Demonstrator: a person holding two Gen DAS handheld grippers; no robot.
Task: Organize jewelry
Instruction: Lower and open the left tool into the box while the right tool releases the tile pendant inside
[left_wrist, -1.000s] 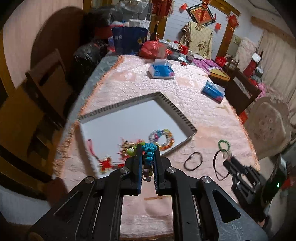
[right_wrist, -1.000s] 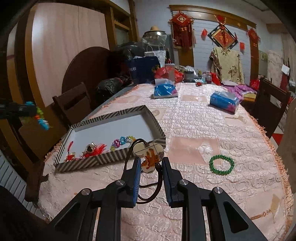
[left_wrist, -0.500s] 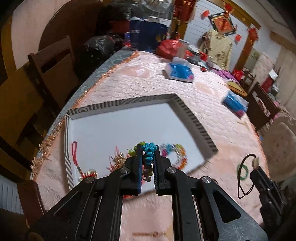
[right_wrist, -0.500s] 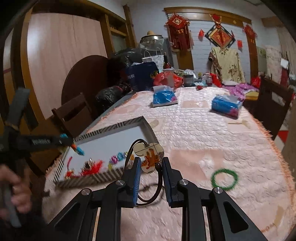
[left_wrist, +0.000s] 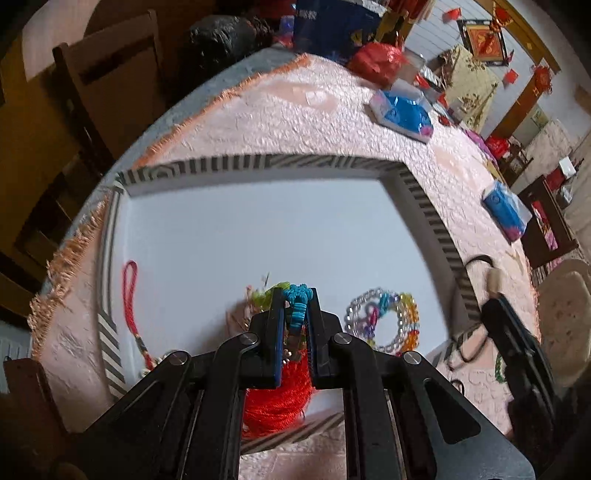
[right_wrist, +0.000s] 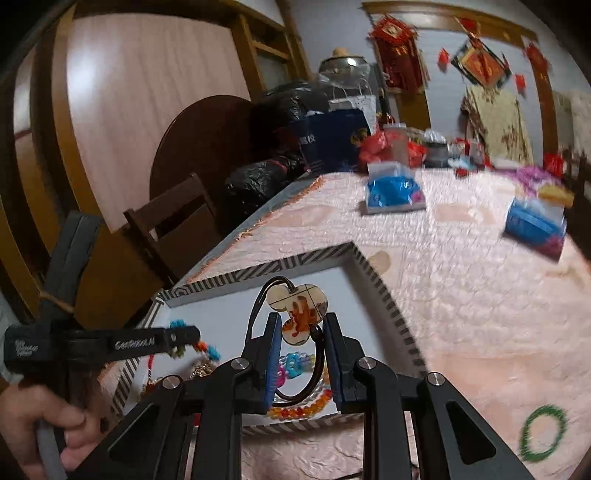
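Note:
My left gripper (left_wrist: 295, 295) is shut on a blue-and-green beaded bracelet (left_wrist: 298, 306) and holds it above the white tray with a striped rim (left_wrist: 258, 162). In the tray lie a colourful chain bracelet (left_wrist: 384, 321), a red tassel charm (left_wrist: 275, 398) and a red cord loop (left_wrist: 129, 291). My right gripper (right_wrist: 301, 325) is shut on a black cord necklace with a cartoon pendant (right_wrist: 299, 310), over the tray's near right corner (right_wrist: 391, 306). The left gripper (right_wrist: 184, 338) shows at the left of the right wrist view.
A green bead bracelet (right_wrist: 543, 432) lies on the pink tablecloth right of the tray. Blue tissue packs (right_wrist: 393, 188) (right_wrist: 535, 221) sit farther back. Bags and clutter (right_wrist: 332, 136) fill the far end. A wooden chair (left_wrist: 107, 77) stands at the table's left side.
Both grippers have moved toward the tray. The left one now hangs over the tray's inside with the bracelet; the right one has come over the tray's corner with the necklace.

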